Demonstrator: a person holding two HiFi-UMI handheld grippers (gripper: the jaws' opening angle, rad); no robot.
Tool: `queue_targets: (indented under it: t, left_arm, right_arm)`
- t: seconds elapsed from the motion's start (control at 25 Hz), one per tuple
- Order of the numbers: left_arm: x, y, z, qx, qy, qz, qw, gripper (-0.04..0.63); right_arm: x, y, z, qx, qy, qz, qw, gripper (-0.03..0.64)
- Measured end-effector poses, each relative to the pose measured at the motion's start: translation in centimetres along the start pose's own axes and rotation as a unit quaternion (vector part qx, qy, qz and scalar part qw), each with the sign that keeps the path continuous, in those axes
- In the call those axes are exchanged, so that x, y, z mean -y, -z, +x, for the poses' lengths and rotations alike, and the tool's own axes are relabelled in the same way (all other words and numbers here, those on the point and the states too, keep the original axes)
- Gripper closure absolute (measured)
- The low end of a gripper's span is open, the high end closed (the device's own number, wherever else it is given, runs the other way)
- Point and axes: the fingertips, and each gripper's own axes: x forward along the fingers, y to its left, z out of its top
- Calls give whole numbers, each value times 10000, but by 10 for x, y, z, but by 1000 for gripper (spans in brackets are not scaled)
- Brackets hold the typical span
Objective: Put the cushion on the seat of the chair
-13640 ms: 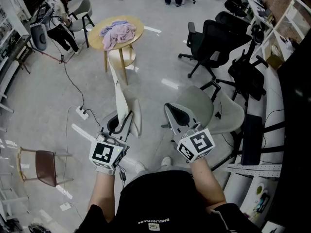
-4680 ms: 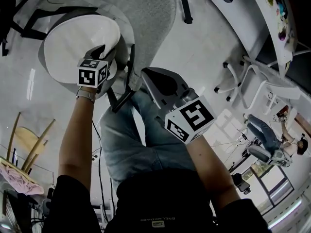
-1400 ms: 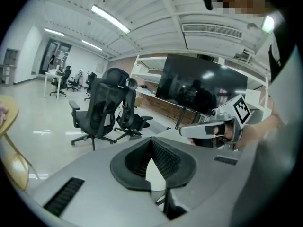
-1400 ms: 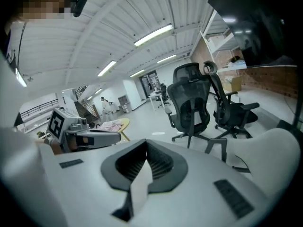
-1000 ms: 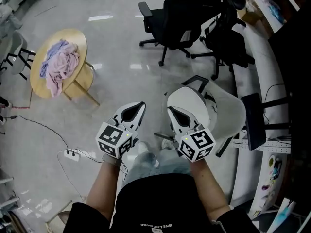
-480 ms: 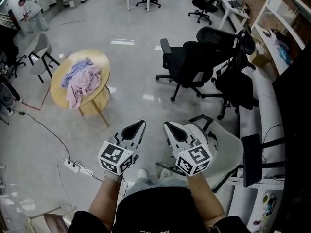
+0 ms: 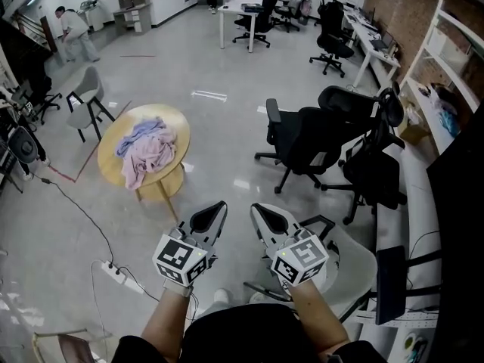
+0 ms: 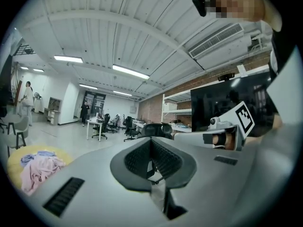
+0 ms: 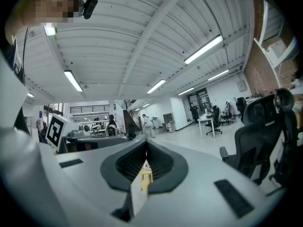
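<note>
In the head view my left gripper [image 7: 217, 206] and right gripper [image 7: 257, 209] are held side by side in front of me, pointing level, both shut with nothing between the jaws. The light grey shell chair [image 7: 361, 267] stands low at the right, just behind my right gripper. The white round cushion lies on its seat, and only a pale edge [image 7: 331, 262] shows past the marker cube. The left gripper [image 8: 151, 141] and the right gripper [image 9: 146, 144] look out over the open office, and neither view shows the chair or the cushion.
A round wooden table [image 7: 181, 131] with pink and blue cloths [image 7: 147, 151] stands ahead left. Black office chairs [image 7: 306, 138] cluster ahead right along a long white desk [image 7: 412, 195]. A power strip [image 7: 113, 272] and cable lie on the floor at the left. A person [image 7: 73, 27] stands far back.
The cushion, held upright between the grippers at first, now lies on the chair seat. Over the last second both shut grippers rose and the view lifted from the floor to the room.
</note>
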Motion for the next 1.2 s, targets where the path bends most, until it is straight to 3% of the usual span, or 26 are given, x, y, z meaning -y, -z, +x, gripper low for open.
queue_targets:
  t: [0.44,1.2]
  left_arm:
    - [-9,-31,-6,308,-282,95,9991,584]
    - [-12,-40,-19,422,-610,355,9966,584]
  right_arm:
    - [-11,-29,18,103,-429,-237,9987,608]
    - [-22,-34,16,134,-576,-355,9976,610]
